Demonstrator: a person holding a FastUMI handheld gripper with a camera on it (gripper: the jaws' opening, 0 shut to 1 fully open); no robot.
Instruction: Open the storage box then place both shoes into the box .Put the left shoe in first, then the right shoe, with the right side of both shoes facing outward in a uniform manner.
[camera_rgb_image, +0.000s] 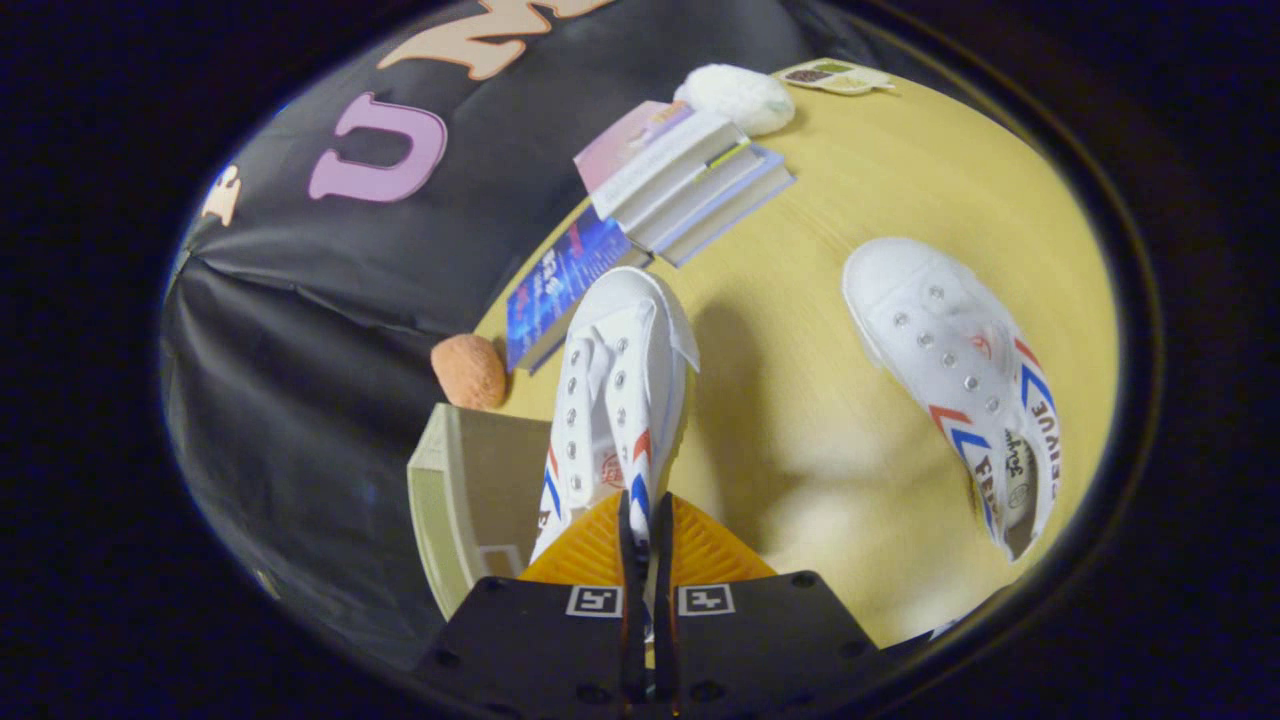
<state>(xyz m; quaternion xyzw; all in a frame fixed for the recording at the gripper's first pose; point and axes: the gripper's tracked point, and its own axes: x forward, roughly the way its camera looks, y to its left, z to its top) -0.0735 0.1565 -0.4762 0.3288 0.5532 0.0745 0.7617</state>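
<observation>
My gripper (640, 535) is shut on the heel collar of a white canvas shoe (615, 400) with red and blue chevrons, and the shoe hangs above the table with its toe pointing away from the fingers. Just left of the held shoe and below it stands the beige storage box (465, 490), with its open side showing. The other white shoe (960, 380) lies on the yellow table (830, 460) to the right, well apart from the fingers, its toe pointing away.
A stack of books (680, 175) lies beyond the held shoe, with a blue book (560, 285) nearer. A white fluffy ball (735, 97) and a small card (835, 75) sit at the far edge. An orange ball (470, 370) rests by the box.
</observation>
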